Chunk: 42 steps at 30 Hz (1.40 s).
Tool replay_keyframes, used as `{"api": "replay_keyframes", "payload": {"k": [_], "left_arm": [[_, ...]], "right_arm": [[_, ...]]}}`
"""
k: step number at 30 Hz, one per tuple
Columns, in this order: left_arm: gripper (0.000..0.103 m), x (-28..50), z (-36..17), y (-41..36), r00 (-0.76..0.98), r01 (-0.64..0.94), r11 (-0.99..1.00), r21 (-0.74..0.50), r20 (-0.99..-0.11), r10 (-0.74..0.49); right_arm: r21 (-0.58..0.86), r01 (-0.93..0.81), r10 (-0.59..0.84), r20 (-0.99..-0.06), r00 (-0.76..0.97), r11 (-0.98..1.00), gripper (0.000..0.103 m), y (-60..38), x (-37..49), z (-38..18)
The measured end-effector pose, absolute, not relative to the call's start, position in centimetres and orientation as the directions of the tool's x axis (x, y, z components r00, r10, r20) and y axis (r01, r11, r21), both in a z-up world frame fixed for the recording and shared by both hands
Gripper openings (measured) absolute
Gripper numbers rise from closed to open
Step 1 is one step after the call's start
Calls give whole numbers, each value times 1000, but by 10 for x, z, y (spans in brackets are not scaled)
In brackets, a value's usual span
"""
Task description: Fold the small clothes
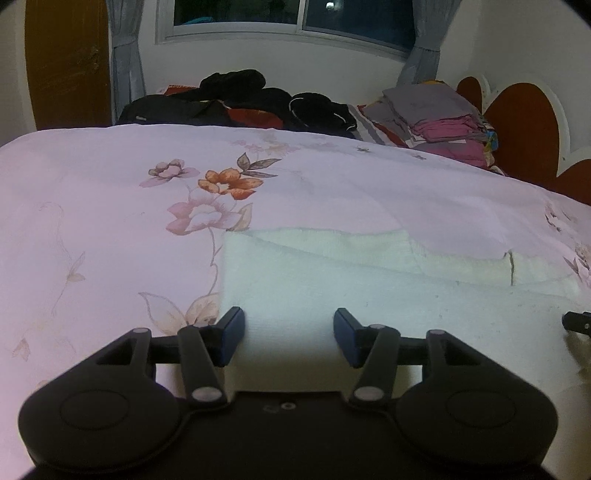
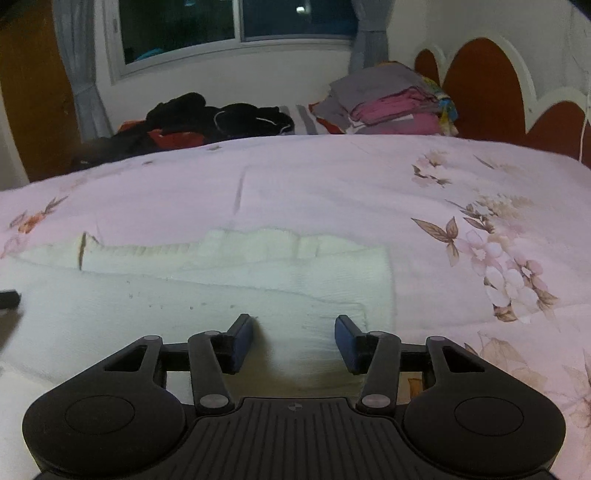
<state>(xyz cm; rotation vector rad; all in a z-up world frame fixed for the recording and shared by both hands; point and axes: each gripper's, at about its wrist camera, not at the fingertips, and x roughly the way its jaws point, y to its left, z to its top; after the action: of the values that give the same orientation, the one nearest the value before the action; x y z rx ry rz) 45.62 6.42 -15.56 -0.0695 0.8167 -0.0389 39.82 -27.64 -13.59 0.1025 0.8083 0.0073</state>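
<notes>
A white knitted garment (image 1: 369,295) lies flat on the floral bedspread (image 1: 110,221), folded, with a ribbed layer along its far edge. My left gripper (image 1: 290,334) stands open low over the garment's near left corner, its blue pads apart and the cloth lying flat between them. In the right wrist view the same white garment (image 2: 184,295) runs leftward from its right end. My right gripper (image 2: 295,339) is open over the near right corner, with a low ridge of cloth between the pads. Each view catches a dark tip of the other gripper at its edge.
A heap of dark clothes (image 1: 240,99) lies at the far side of the bed. A stack of folded grey and pink clothes (image 1: 439,114) sits beside the red and white headboard (image 1: 528,118). Behind are a window (image 1: 295,18) and a wooden door (image 1: 66,62).
</notes>
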Motion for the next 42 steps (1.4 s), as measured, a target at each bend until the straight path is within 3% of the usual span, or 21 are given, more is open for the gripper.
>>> {"api": "replay_keyframes", "payload": {"k": [2,6,10,13,32,38,42], "left_arm": [[53,450,-152,61,686,9,998,-64,-726,-53],[55,431,-145,52,695,34,998,-60,-716,-66],[58,417,-147,44,684,56,996,-64,-724,-84],[62,416,-154,40,673,60,997,-41,-736,-71],[68,426,-154,30,640,5,1000,-7,-768,-8],[69,428,-151,22,625,-28,999,25,-780,37],[63,419,-144,16,621,-63,998,24,-781,58]], "right_arm": [[138,8,93,-705,704,990,49,-274,388,-131],[8,-55,44,-717,695,998,49,-258,375,-140],[71,-23,67,-704,707,997,49,-262,372,-131],[10,-39,34,-728,685,999,49,-256,373,-137],[3,-94,66,-737,673,996,49,-263,373,-147],[21,-151,117,-741,661,988,51,-269,374,-146],[48,-185,157,-752,640,982,52,-276,376,-140]]}}
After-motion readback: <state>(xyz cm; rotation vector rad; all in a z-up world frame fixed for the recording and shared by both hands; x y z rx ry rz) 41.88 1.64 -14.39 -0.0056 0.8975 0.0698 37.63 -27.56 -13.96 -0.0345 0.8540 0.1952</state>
